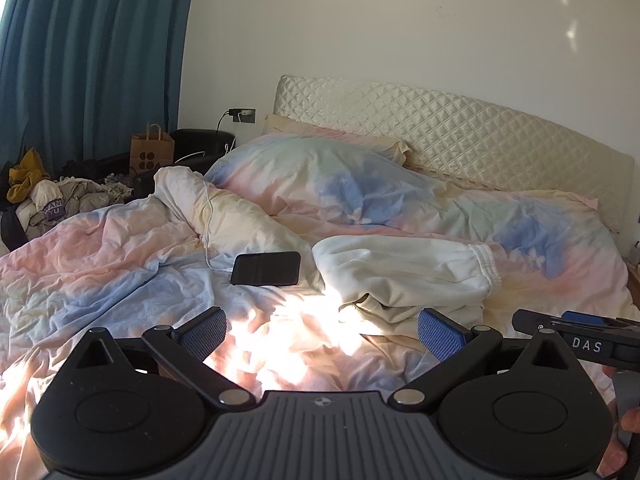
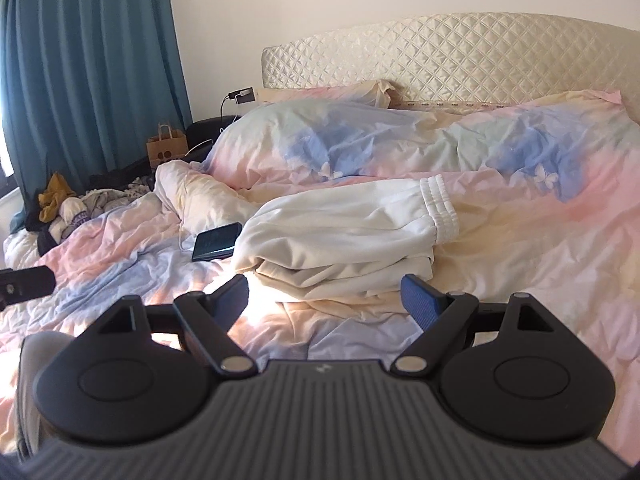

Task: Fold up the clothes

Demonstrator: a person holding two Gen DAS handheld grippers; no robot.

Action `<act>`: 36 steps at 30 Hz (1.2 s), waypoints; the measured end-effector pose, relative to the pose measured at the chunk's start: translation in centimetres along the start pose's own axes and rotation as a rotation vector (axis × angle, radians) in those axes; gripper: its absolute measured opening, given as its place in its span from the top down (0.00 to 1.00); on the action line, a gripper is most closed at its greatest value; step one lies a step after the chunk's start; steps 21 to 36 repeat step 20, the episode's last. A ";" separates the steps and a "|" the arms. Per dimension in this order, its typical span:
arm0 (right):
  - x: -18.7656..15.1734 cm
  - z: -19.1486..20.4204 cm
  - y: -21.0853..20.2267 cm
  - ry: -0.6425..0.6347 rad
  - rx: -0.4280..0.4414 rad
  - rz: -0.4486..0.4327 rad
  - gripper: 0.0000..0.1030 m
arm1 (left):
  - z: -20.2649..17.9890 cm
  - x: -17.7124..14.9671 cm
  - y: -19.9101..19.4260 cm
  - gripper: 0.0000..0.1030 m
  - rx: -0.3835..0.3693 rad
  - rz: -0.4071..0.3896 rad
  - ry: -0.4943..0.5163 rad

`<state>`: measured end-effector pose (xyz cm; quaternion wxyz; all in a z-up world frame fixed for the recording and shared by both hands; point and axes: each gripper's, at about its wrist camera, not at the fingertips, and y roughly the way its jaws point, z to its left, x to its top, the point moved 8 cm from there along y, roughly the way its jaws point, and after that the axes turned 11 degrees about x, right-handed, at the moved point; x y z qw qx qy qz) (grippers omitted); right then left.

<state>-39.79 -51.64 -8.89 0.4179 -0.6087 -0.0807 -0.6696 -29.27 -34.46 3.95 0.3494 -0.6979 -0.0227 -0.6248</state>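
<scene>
Bed (image 2: 520, 280): folded white trousers (image 2: 344, 232), phone (image 2: 216, 242) just beside, pillow (image 2: 320, 140).

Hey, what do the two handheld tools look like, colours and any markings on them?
Both match: the left tool and right tool have ribbed grey bodies, black rounded housings with silver pivot pins, black linkage arms and blue textured pads. The right tool's side, seen from the left camera, reads "DAS" in white.

Teal curtain (image 1: 92, 60), quilted headboard (image 1: 460, 136) (cream), white wall (image 1: 380, 20)
</scene>
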 end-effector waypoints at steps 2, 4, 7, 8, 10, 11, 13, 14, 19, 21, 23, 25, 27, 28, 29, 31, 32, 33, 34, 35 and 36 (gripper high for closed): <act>-0.2 0.7 -0.4 -0.014 0.000 0.000 0.18 | 0.4 -0.4 0.1 0.00 0.009 0.005 -0.012; -0.2 1.1 -0.9 -0.024 0.006 -0.007 0.18 | 0.6 -0.6 0.0 0.00 0.019 0.007 -0.010; -0.3 1.4 -1.4 -0.034 -0.002 -0.014 0.18 | 0.9 -0.4 -0.2 0.00 0.029 -0.003 -0.009; -0.3 1.4 -1.5 -0.032 -0.002 -0.017 0.18 | 0.9 -0.3 -0.3 0.00 0.032 -0.009 -0.007; -0.3 1.5 -1.7 -0.031 -0.004 -0.019 0.18 | 0.8 -0.2 -0.5 0.00 0.036 -0.016 0.003; -0.3 1.5 -1.7 -0.033 -0.006 -0.018 0.18 | 0.7 -0.2 -0.5 0.00 0.036 -0.018 0.008; -0.3 1.5 -1.6 -0.036 -0.011 -0.015 0.18 | 0.5 -0.3 -0.6 0.00 0.039 -0.020 0.012; -0.2 1.5 -1.6 -0.036 -0.015 -0.013 0.18 | 0.5 -0.3 -0.6 0.00 0.040 -0.022 0.012; -0.2 1.5 -1.7 -0.042 -0.019 -0.009 0.18 | 0.9 -0.2 -0.7 0.00 0.044 -0.025 0.007; -0.3 1.6 -1.7 -0.045 -0.018 -0.008 0.18 | 1.0 -0.2 -0.7 0.00 0.044 -0.024 0.004; -0.3 1.6 -1.7 -0.045 -0.018 -0.008 0.18 | 1.0 -0.2 -0.7 0.00 0.044 -0.024 0.004; -0.3 1.6 -1.7 -0.045 -0.018 -0.008 0.18 | 1.0 -0.2 -0.7 0.00 0.044 -0.024 0.004; -0.3 1.6 -1.7 -0.045 -0.018 -0.008 0.18 | 1.0 -0.2 -0.7 0.00 0.044 -0.024 0.004; -0.3 1.6 -1.7 -0.045 -0.018 -0.008 0.18 | 1.0 -0.2 -0.7 0.00 0.044 -0.024 0.004; -0.3 1.6 -1.7 -0.045 -0.018 -0.008 0.18 | 1.0 -0.2 -0.7 0.00 0.044 -0.024 0.004; -0.3 1.6 -1.7 -0.045 -0.018 -0.008 0.18 | 1.0 -0.2 -0.7 0.00 0.044 -0.024 0.004; -0.3 1.6 -1.7 -0.045 -0.018 -0.008 0.18 | 1.0 -0.2 -0.7 0.00 0.044 -0.024 0.004; -0.3 1.6 -1.7 -0.045 -0.018 -0.008 0.18 | 1.0 -0.2 -0.7 0.00 0.044 -0.024 0.004; -0.3 1.6 -1.7 -0.045 -0.018 -0.008 0.18 | 1.0 -0.2 -0.7 0.00 0.044 -0.024 0.004; -0.3 1.6 -1.7 -0.045 -0.018 -0.008 0.18 | 1.0 -0.2 -0.7 0.00 0.044 -0.024 0.004; -0.3 1.6 -1.7 -0.045 -0.018 -0.008 0.18 | 1.0 -0.2 -0.7 0.00 0.044 -0.024 0.004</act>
